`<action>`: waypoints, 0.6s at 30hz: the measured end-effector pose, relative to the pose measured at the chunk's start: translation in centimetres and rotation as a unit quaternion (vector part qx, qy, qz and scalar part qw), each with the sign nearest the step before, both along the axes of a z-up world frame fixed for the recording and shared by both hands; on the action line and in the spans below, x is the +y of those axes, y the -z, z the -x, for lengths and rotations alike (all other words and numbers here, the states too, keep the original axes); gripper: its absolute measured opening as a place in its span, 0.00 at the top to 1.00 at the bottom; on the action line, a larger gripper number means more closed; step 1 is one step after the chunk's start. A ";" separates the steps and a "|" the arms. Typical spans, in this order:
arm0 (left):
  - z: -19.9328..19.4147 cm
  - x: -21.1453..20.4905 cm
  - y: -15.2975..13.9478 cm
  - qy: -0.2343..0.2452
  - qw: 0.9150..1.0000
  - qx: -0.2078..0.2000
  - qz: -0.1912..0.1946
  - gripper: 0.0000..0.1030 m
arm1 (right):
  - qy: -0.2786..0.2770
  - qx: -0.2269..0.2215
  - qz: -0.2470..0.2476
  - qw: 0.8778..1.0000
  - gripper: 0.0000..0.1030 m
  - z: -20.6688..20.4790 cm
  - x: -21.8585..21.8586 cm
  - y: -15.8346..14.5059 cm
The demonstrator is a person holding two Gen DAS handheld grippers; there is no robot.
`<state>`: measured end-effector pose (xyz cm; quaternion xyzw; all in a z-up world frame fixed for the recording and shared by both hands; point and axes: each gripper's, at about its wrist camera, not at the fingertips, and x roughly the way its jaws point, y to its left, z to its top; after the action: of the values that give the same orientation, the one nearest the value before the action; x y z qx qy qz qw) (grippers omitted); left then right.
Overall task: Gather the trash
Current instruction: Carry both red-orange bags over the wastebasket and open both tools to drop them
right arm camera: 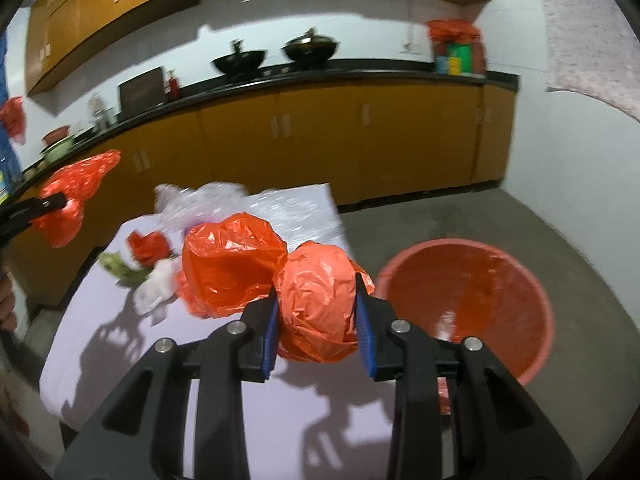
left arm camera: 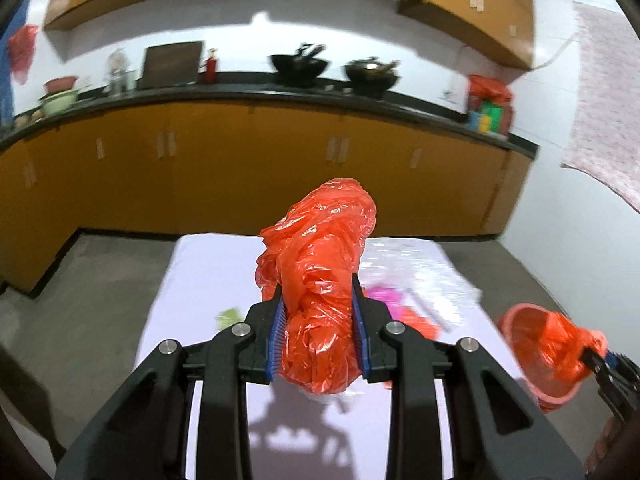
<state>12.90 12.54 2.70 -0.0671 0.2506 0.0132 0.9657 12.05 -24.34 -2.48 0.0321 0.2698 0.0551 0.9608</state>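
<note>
Both sets of jaws are clamping crumpled plastic: the left gripper (left arm camera: 319, 340) is squeezing a red bag wad (left arm camera: 320, 280), the right gripper (right arm camera: 316, 330) an orange bag wad (right arm camera: 320, 300). Each wad is bulging well past the pads, so thin film could be slipping free. Just right of the right jaws, the red bucket (right arm camera: 532, 364) is sitting on the floor beside the table (right arm camera: 224, 392); a careless release could be dropping the wad outside it. Ahead and left, a loose orange bag (right arm camera: 230, 264), a white scrap (right arm camera: 154, 290) and clear wrap (right arm camera: 288, 210) are waiting uncollected.
</note>
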 end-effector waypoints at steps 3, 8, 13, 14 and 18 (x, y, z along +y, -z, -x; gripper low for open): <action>0.3 -2.4 -0.4 0.029 1.000 -0.007 0.007 0.72 | 0.032 -0.006 0.001 0.999 0.68 0.6 -2.4 -0.4; 0.6 -6.4 -0.4 0.080 0.997 -0.014 0.010 0.72 | 0.081 -0.013 0.001 0.997 0.68 1.5 -6.1 -1.0; 0.3 -10.1 0.2 0.120 0.993 -0.011 0.007 0.72 | 0.124 -0.015 0.001 0.992 0.68 2.2 -9.4 -1.2; 0.1 -10.7 0.4 0.126 0.992 -0.009 0.009 0.72 | 0.131 -0.015 0.000 0.991 0.68 2.3 -9.9 -1.2; -0.5 -12.8 1.0 0.144 0.989 0.001 0.018 0.72 | 0.146 -0.016 0.000 0.989 0.68 2.4 -11.4 -1.1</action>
<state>13.40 -0.22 1.74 -0.0475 0.2590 -0.1307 0.9558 9.60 -35.77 -1.35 0.0703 0.2465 -0.0857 0.9628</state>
